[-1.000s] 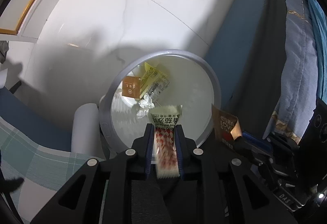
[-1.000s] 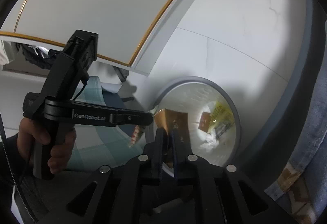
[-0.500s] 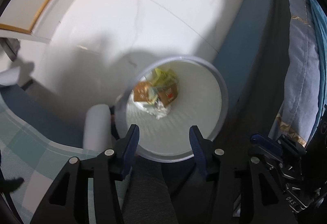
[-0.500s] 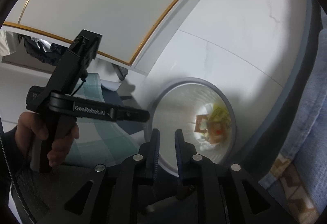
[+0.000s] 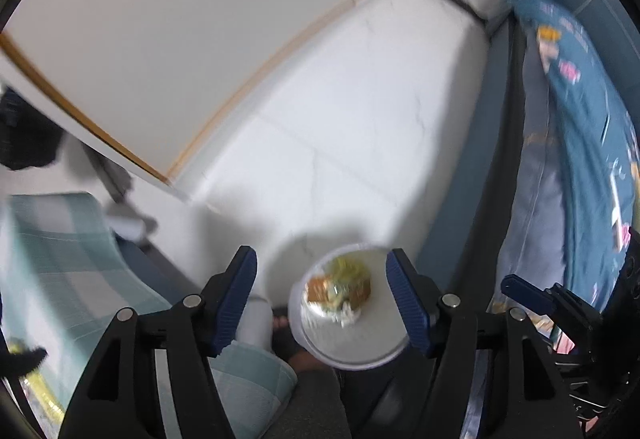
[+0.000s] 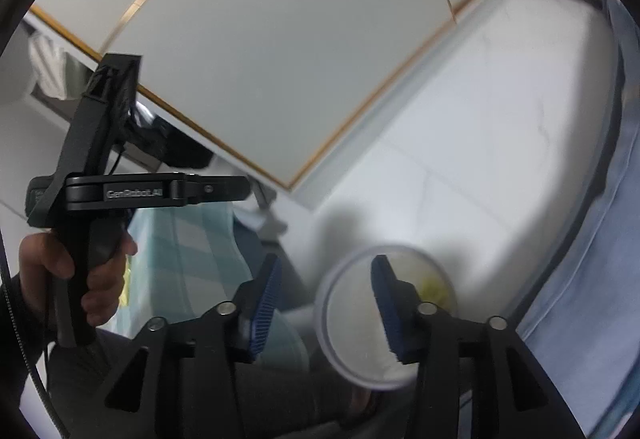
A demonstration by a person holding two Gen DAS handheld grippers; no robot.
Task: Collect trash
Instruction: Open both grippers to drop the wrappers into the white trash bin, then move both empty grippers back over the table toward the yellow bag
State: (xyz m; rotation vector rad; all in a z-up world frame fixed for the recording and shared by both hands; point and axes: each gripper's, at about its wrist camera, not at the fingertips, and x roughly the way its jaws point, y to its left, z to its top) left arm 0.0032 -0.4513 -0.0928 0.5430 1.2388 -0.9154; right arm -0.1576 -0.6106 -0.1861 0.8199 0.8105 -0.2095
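Observation:
A round white bin (image 5: pixel 376 335) stands on the floor far below me. Several wrappers (image 5: pixel 340 289), orange, yellow and brown, lie in a heap at its bottom. My left gripper (image 5: pixel 320 253) hangs high above the bin, its jaws opening with nothing between them. In the right wrist view the bin (image 6: pixel 356 319) shows a yellow wrapper (image 6: pixel 434 285) behind one blue pad. My right gripper (image 6: pixel 326 259) is also above the bin, its jaws opening and empty. A hand (image 6: pixel 48 267) holds the left tool's handle at the left.
White floor tiles (image 5: pixel 340 139) run back to white cabinet panels with gold trim (image 5: pixel 160 39). Blue bedding (image 5: pixel 580 159) hangs along the right. A teal checked cloth (image 5: pixel 68 259) lies at the left, and a grey trouser leg (image 5: pixel 312 403) is below the bin.
Both grippers let go of their wrappers, which dropped into the bin. Both then rose well above it with jaws spreading wider, so the bin looks much smaller.

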